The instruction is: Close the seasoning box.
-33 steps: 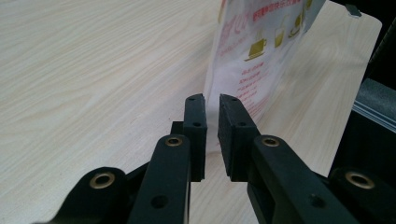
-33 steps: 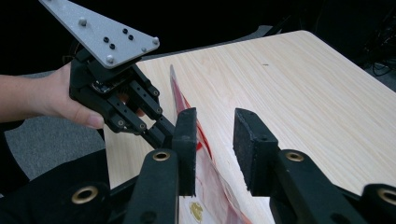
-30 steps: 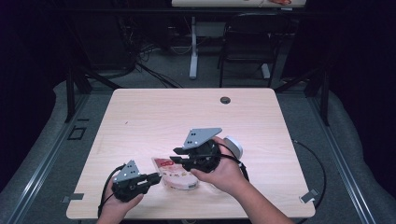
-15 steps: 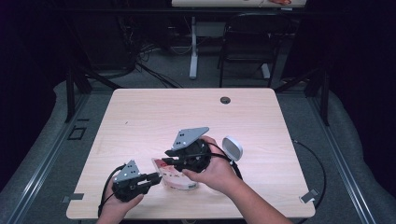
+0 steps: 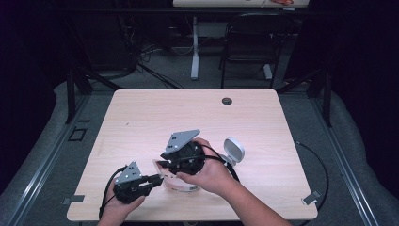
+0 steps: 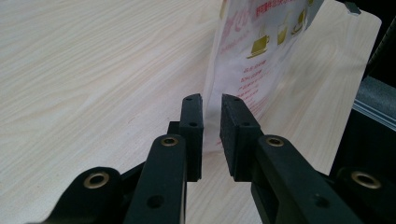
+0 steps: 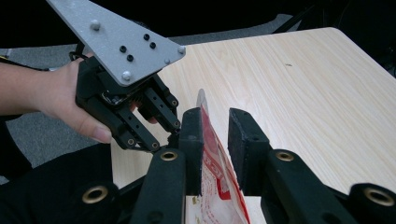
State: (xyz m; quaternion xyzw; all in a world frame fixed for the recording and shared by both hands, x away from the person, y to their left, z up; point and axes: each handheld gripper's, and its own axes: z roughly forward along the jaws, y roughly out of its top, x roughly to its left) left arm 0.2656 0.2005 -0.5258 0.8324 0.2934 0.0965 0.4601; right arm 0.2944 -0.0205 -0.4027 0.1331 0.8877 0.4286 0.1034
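Right gripper view showed my right gripper (image 7: 215, 122) half-closed astride the red-and-white plastic sachet's (image 7: 212, 163) upright edge, not visibly clamping, my left gripper (image 7: 173, 125) pinching its far end.

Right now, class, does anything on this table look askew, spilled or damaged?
Nothing spilled or torn. The packet stands on edge between the left gripper and right gripper; a white round object lies beside them on the table.

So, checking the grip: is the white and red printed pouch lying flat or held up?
Held up on edge: white and red printed pouch rises off the table.
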